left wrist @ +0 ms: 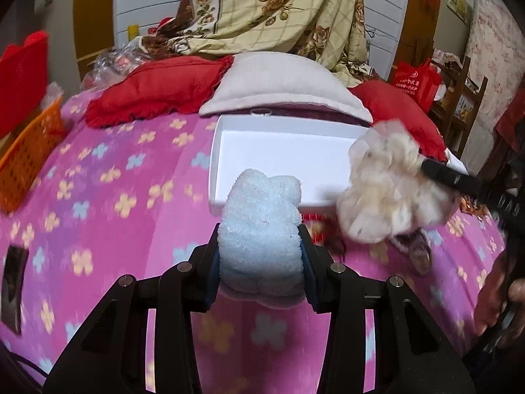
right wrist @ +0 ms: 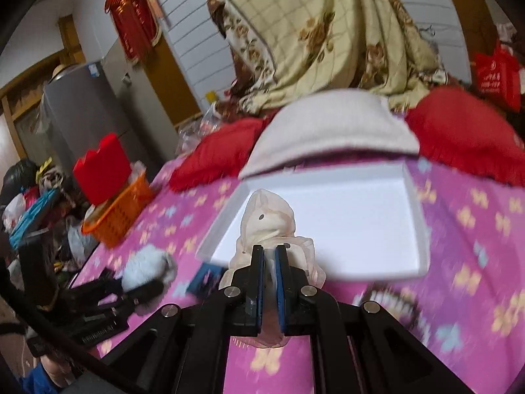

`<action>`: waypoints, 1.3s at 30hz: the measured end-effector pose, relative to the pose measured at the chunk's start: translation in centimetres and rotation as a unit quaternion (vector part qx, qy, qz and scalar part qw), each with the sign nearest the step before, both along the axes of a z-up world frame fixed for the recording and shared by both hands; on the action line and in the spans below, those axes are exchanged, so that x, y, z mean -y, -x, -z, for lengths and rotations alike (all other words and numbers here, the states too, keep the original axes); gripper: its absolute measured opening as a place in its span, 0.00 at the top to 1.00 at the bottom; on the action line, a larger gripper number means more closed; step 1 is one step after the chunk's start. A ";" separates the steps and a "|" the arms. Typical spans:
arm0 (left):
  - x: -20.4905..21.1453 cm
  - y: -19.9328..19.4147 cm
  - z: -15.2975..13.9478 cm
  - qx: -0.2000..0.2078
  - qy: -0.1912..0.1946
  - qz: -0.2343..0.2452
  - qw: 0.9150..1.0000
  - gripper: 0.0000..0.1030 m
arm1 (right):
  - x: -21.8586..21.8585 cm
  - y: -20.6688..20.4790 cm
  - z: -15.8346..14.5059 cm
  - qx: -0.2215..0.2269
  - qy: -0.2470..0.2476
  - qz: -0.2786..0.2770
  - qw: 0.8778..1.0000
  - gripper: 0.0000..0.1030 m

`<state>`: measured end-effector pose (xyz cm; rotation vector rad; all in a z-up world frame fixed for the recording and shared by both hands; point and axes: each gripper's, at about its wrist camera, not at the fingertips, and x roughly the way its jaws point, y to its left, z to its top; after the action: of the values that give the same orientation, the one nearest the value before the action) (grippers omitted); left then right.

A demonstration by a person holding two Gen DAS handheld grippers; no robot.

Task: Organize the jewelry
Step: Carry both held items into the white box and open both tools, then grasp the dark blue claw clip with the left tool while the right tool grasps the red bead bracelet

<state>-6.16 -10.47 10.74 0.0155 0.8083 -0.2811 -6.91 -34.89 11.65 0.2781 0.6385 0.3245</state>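
Both grippers loaded: my left gripper [left wrist: 261,249] is clamped on a fluffy pale-blue scrunchie [left wrist: 259,226], my right gripper [right wrist: 269,279] is pinched nearly closed on a sheer cream scrunchie [right wrist: 270,226]. White tray [left wrist: 282,146] sits open on the pink flowered blanket [left wrist: 108,197], just ahead of both. Grey pillow [left wrist: 282,82] overhangs the tray's far edge, red cushions [left wrist: 157,88] on either side of it. Orange basket [right wrist: 121,211] sits off left, well apart. More small items lie on the blanket near the tray, too blurred to identify.

Black angular left tongs [left wrist: 259,256], blue-padded fingers [left wrist: 308,256], silver round screws, matching right tongs [right wrist: 269,282]
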 end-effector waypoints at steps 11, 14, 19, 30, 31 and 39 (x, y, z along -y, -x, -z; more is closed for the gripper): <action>3.2 -16.3 2.7 -0.050 -0.047 -0.025 0.997 0.60 | -0.5 -15.8 4.6 -0.091 0.002 0.044 0.995 0.94; 3.4 -19.1 3.9 -0.054 -0.054 -0.028 0.997 0.58 | -1.2 -18.0 6.1 -0.106 0.010 0.037 0.994 0.94; 2.9 -21.2 4.8 -0.071 -0.036 -0.025 0.996 0.56 | -1.3 -19.1 6.8 -0.115 0.026 0.046 0.992 0.66; 0.3 -15.4 -1.2 -0.045 0.031 -0.030 0.998 0.42 | 1.5 -9.1 2.9 -0.063 0.070 0.031 0.995 0.52; 0.1 -14.1 -1.6 -0.039 0.024 -0.034 0.998 0.40 | 1.6 -8.1 2.8 -0.061 0.070 0.030 0.995 0.50; -1.9 -4.0 0.4 -0.031 0.017 -0.061 0.998 0.33 | 6.4 1.7 5.1 -0.068 0.024 0.061 0.996 0.42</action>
<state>-2.17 -8.55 10.30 -0.0752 0.8616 -0.1814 -8.58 -41.27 6.51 0.2939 0.7586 0.1733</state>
